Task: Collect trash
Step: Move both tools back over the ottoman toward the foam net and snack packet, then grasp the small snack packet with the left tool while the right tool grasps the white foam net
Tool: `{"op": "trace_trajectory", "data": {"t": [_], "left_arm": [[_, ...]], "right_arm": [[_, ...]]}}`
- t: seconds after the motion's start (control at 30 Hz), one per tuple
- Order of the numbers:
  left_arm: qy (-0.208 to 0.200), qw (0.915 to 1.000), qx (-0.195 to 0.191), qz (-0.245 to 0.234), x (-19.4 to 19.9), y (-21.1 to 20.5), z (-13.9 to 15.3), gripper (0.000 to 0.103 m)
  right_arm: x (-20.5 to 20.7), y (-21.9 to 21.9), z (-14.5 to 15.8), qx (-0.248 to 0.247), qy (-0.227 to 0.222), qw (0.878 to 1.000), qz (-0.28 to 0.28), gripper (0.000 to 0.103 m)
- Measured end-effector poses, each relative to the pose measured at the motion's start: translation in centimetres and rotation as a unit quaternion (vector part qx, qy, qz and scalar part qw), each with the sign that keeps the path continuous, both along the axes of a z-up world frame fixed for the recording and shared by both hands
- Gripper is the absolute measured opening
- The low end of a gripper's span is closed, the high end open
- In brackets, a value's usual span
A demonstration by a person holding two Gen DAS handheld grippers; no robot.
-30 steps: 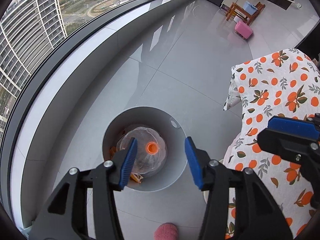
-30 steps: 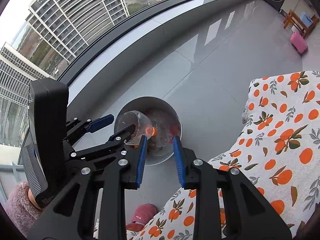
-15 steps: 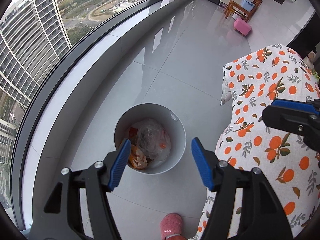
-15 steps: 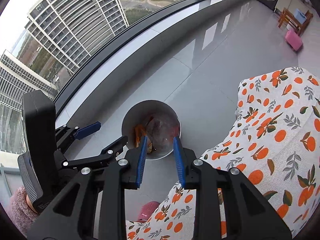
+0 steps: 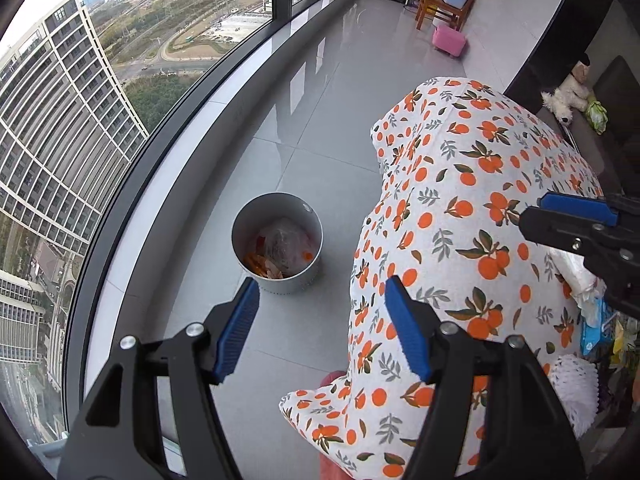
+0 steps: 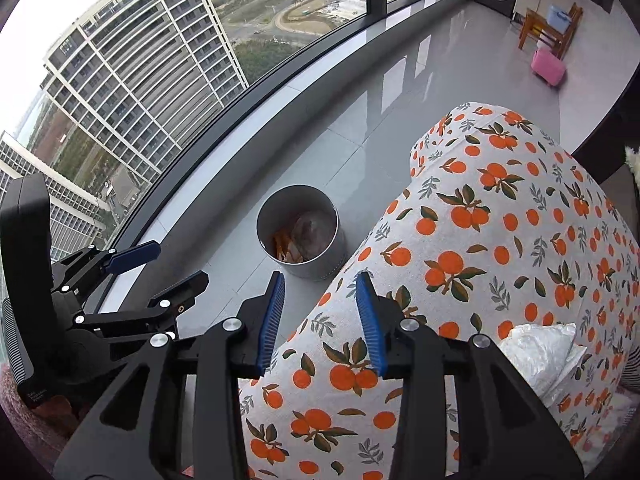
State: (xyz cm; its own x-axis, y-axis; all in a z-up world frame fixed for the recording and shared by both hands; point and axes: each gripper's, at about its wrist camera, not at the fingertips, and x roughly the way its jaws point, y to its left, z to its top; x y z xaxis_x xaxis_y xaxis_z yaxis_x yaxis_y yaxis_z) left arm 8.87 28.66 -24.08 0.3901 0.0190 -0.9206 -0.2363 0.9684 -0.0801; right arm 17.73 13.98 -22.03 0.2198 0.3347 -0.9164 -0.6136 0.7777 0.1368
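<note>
The left hand-held gripper (image 5: 320, 306) hangs above the grey tiled floor (image 5: 320, 128) with its blue pads spread wide and nothing between them. The right hand-held gripper (image 6: 320, 306) also holds nothing; its jaws have just been opening and now stand apart over the edge of the orange-print cloth (image 6: 500, 240) that covers the surface. The round grey trash bin (image 5: 248, 224) stands on the floor just beside that cloth, near the curved window (image 5: 120, 100). Inside the bin lie a crumpled clear plastic bottle (image 5: 286, 240) with an orange cap and some orange wrappers (image 5: 260, 262). On the cloth, to the right, sits a crumpled white plastic bag (image 6: 540, 350), and more litter, including a blue packet (image 5: 596, 332), lies next to it. Far down the floor stands a pink stool (image 5: 449, 39) before a wooden chair (image 5: 444, 4).
</note>
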Motion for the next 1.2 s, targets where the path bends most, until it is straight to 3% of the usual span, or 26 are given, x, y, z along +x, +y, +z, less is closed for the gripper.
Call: {"op": "trace_trajectory", "data": {"t": [0.3, 0.37, 0.67, 0.9, 1.2], "left_arm": [[-0.005, 0.9999, 0.002, -0.016, -4.1, -11.4, 5.7, 0.066], [-0.004, 0.9999, 0.001, -0.015, -5.3, -14.0, 6.5, 0.066], [0.016, 0.9997, 0.013, -0.012, -10.8, -24.3, 6.5, 0.066], [0.039, 0.9992, 0.006, -0.004, -12.9, -26.6, 3.6, 0.066], [0.069, 0.9967, 0.000, -0.042, -11.8, -26.5, -3.9, 0.066]], "right_arm": [[-3.9, -15.9, 4.3, -0.012, -0.016, 0.999, -0.039, 0.036], [-5.1, -19.6, 5.0, -0.013, -0.024, 0.999, -0.039, 0.044], [-10.2, -31.5, 4.5, -0.025, -0.018, 0.999, -0.012, 0.046], [-13.5, -31.1, 1.5, -0.020, 0.010, 0.999, 0.047, 0.046], [-14.5, -26.6, -5.8, -0.048, 0.026, 0.995, 0.079, 0.046]]}}
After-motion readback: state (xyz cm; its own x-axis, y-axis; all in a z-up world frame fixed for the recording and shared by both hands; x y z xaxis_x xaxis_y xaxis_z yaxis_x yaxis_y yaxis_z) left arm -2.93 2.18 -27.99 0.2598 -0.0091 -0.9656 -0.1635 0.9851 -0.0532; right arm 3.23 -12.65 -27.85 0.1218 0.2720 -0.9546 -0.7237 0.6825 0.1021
